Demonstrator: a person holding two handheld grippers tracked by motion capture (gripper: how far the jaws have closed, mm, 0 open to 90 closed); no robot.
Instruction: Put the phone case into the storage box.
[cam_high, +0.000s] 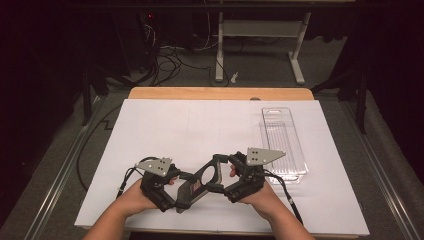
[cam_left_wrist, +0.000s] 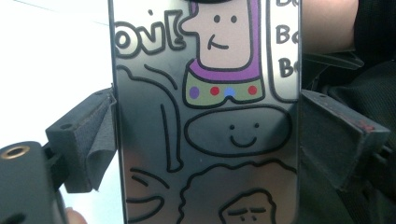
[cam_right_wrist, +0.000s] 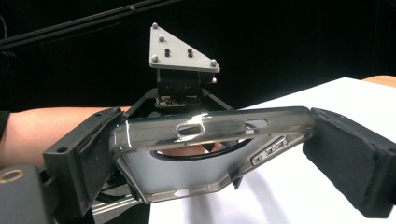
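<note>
Left gripper (cam_left_wrist: 205, 140) is clamping a phone case (cam_left_wrist: 205, 116) across its width, pads pressing both long edges, so the doodled back (little cartoon faces, purple collar with coloured dots) is facing that gripper's camera. Right gripper (cam_right_wrist: 210, 154) is sitting around the other end of the same case (cam_right_wrist: 210, 140): the left pad is looking like it's touching the clear bumper, the right pad is standing just beside the corner, so I can't tell if it's actually gripping.

From the high view both grippers, left (cam_high: 177, 192) and right (cam_high: 227, 177), are holding the case (cam_high: 202, 182) up near the front edge of the white sheet (cam_high: 200, 130) covering the bench.

A clear plastic tray (cam_high: 282, 145) is lying by the right edge, and it's looking empty.
</note>
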